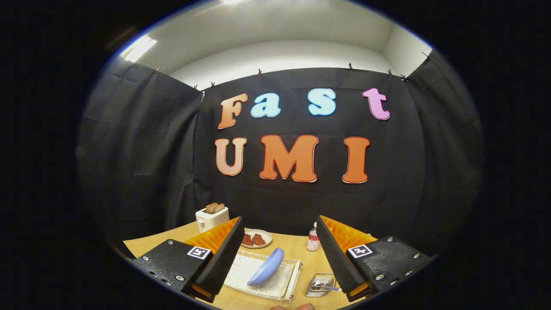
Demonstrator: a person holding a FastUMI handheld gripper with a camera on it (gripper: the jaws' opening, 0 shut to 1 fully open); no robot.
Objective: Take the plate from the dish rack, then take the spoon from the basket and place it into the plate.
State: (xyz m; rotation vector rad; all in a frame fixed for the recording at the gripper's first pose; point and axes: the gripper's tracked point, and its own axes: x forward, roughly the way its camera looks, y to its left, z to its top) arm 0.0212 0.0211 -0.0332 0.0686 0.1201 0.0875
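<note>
A light blue plate [266,267] stands tilted on edge in a white wire dish rack [289,284] on the wooden table, below and between my fingers. A small clear basket [319,285] holding a spoon [328,287] sits just right of the rack, close to the right finger. My gripper [279,254] hovers above the table, open wide, with nothing between its black-padded fingers [224,260].
Toward the back of the table stand a white toaster [211,218] with bread slices, a small plate with reddish food [256,238] and a small bottle with a red label [313,240]. Black cloth walls close the booth behind. Fingertips of a hand [292,307] show at the near edge.
</note>
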